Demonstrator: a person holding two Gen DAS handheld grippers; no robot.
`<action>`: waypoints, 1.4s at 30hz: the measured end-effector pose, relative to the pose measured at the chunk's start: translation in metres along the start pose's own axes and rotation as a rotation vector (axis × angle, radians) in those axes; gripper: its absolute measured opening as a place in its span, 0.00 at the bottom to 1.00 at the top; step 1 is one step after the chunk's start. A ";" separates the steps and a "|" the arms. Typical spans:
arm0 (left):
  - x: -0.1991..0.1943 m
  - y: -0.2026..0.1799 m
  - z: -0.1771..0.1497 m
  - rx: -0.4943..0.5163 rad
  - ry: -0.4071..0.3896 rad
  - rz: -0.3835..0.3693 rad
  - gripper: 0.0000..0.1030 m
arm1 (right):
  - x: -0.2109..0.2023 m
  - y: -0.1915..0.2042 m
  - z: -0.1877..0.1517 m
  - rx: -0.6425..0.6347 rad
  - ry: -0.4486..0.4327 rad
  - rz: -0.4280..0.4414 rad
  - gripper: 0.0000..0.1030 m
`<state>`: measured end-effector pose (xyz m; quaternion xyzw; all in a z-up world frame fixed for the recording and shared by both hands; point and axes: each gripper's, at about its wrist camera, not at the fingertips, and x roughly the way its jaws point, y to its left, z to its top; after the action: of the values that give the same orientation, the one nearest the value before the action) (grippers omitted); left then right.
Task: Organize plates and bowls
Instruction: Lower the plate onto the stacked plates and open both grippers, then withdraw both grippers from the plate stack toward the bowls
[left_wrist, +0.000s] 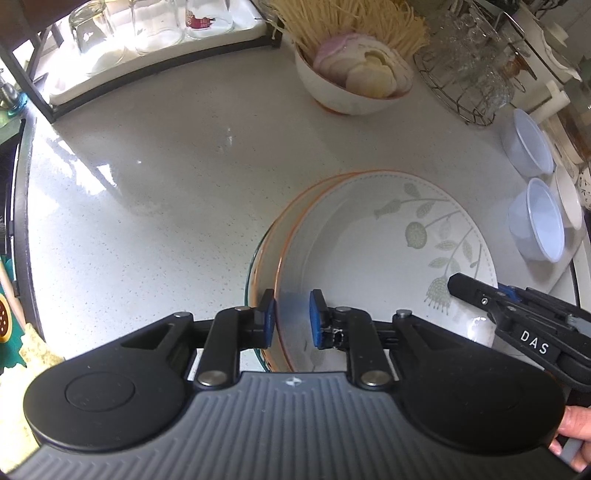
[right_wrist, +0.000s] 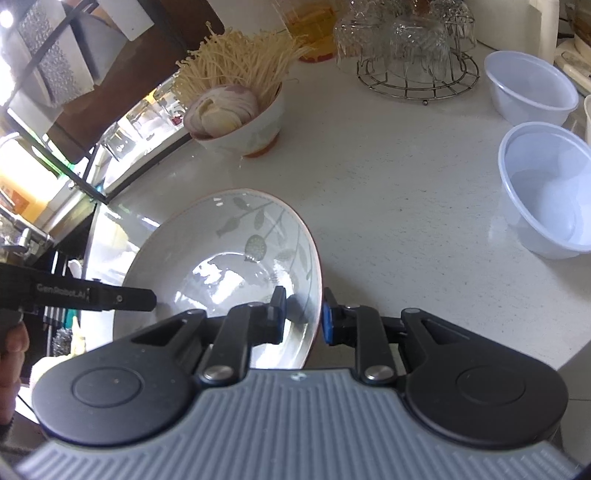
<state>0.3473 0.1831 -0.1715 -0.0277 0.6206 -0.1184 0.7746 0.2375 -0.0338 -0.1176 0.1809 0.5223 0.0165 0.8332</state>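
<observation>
Below, on the pale speckled counter (left_wrist: 155, 192), a stack of shallow leaf-patterned plates (left_wrist: 384, 251), orange-rimmed. Left gripper (left_wrist: 292, 319): fingers straddle the near-left rim of the top plate, blue pads (left_wrist: 316, 317) standing slightly off it, a gap showing on each side; not pinching. Right gripper (right_wrist: 303, 315): straddles the opposite rim likewise, one finger inside the plate, one outside, pads apart from the edge. Beyond the stack, a ceramic bowl (left_wrist: 343, 92) filled with enoki mushrooms and sliced vegetable. Two translucent plastic bowls (right_wrist: 546, 192) well apart at right, near a wire rack of upturned glasses (right_wrist: 413, 51).
</observation>
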 end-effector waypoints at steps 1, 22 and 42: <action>-0.001 0.001 0.000 -0.013 0.000 -0.002 0.21 | 0.001 0.000 0.000 0.003 0.001 0.004 0.23; -0.067 0.014 -0.031 -0.186 -0.119 0.005 0.36 | -0.008 0.006 0.003 -0.112 -0.014 0.024 0.23; -0.181 -0.029 -0.058 0.010 -0.443 -0.059 0.37 | -0.147 0.064 0.005 -0.117 -0.350 -0.004 0.23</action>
<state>0.2505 0.2005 -0.0062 -0.0676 0.4336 -0.1352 0.8884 0.1854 -0.0077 0.0321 0.1311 0.3681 0.0134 0.9204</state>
